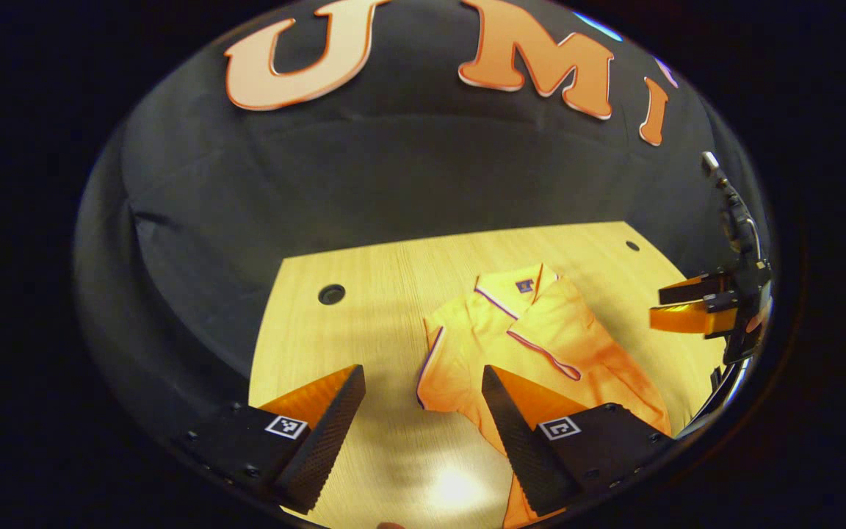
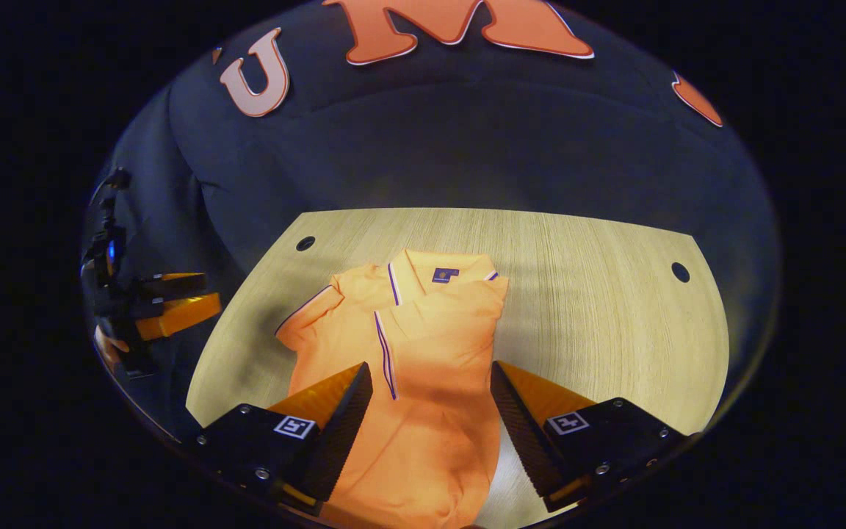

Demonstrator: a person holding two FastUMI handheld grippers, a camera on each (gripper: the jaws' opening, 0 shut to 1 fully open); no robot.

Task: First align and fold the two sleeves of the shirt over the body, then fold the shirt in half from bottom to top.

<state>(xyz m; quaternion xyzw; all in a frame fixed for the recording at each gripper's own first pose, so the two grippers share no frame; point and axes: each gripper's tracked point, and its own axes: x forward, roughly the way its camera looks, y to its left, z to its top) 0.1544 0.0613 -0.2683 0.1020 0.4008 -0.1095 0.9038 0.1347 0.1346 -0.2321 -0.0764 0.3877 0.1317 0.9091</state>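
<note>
Wooden table (image 2: 599, 294), orange shirt (image 2: 423, 345), both hand-held grippers (image 1: 423, 419) (image 2: 430, 419) hovering wide open, empty.

The shirt (image 2: 408, 345) lies flat on the counter (image 2: 599, 294), collar at the far end, hem at the near edge. Its right sleeve is folded over the body; the left sleeve (image 2: 309, 312) spreads out to the left on the counter. The right tool (image 2: 430, 400) hangs above the near part of the shirt, the left tool (image 1: 423, 408) above its left edge. Holes sit in the counter's far-left (image 2: 305, 243) and far-right (image 2: 680, 272) corners.
</note>
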